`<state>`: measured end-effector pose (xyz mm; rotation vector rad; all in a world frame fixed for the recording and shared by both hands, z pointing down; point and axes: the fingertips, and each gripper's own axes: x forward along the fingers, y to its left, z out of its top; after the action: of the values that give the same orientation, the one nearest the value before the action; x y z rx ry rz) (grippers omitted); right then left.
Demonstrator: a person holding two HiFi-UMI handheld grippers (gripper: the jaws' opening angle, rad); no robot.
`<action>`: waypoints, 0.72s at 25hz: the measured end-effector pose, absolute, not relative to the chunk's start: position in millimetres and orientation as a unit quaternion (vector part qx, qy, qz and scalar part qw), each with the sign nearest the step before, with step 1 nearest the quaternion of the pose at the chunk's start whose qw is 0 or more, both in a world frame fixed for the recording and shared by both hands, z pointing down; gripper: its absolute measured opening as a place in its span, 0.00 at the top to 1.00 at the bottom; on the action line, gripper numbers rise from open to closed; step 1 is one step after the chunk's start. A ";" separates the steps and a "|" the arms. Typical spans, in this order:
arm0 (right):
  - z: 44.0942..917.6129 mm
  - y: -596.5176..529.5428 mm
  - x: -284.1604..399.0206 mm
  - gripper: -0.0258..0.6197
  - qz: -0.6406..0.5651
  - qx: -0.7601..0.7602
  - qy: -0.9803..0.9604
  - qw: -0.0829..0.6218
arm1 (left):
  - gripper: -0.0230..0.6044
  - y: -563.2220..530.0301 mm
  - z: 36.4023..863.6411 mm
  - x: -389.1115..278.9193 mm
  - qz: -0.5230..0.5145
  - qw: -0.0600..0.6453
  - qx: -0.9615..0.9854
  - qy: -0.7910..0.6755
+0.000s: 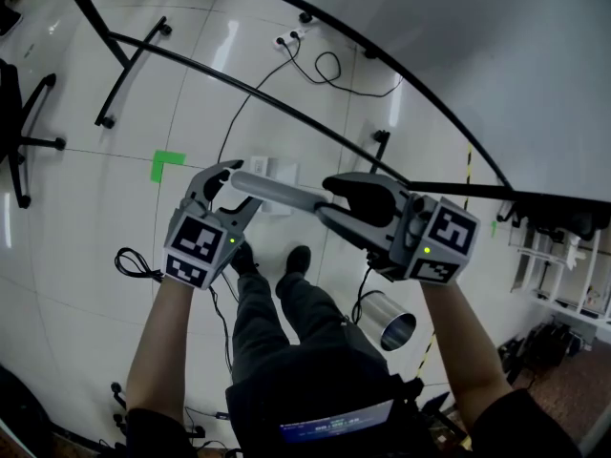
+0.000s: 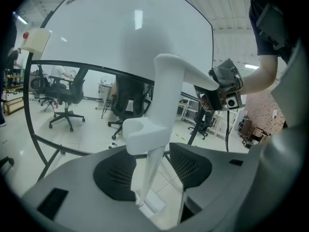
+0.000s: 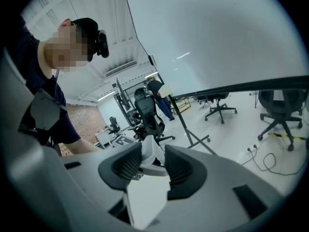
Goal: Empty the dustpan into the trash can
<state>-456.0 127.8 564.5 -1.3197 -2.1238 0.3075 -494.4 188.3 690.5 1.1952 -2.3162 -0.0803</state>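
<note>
In the head view you carry the white dustpan (image 1: 282, 193) by its long handle, lying crosswise in front of you above your shoes. Your left gripper (image 1: 241, 185) is at one end and your right gripper (image 1: 329, 200) at the other. The metal trash can (image 1: 387, 318) stands on the floor (image 1: 191, 93) just beside your right leg, below the right gripper, with its open mouth facing up. Ahead, a black frame rail (image 1: 286, 113) crosses the tiles and cables (image 1: 325, 65) lie beyond it. An office chair (image 1: 19, 132) sits at the left edge, and the floor between is bare.

In the left gripper view the jaws stand apart, released. The dustpan's thin stem (image 2: 149, 170) passes between the pads with a gap on each side.

In the right gripper view the pads are clenched on the handle (image 3: 150, 153), touching it on both sides.
</note>
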 end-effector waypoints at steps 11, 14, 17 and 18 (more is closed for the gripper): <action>562.1 123.2 -454.6 0.66 0.126 -0.496 -0.804 0.303 | 0.62 196.0 683.2 -487.6 -0.035 0.269 0.448 -0.852; 559.4 120.8 -452.1 0.66 0.117 -0.493 -0.807 0.303 | 0.62 201.3 683.2 -483.1 -0.029 0.274 0.447 -0.851; 554.0 115.5 -449.7 0.66 0.111 -0.487 -0.813 0.300 | 0.62 205.4 683.7 -478.0 -0.023 0.282 0.445 -0.850; 552.3 113.8 -448.9 0.66 0.109 -0.485 -0.814 0.299 | 0.62 207.0 683.9 -476.4 -0.021 0.286 0.445 -0.849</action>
<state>-448.9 113.8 552.3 -1.2881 -2.1623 0.2903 -476.4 207.0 683.9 1.1886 -2.2691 -0.0569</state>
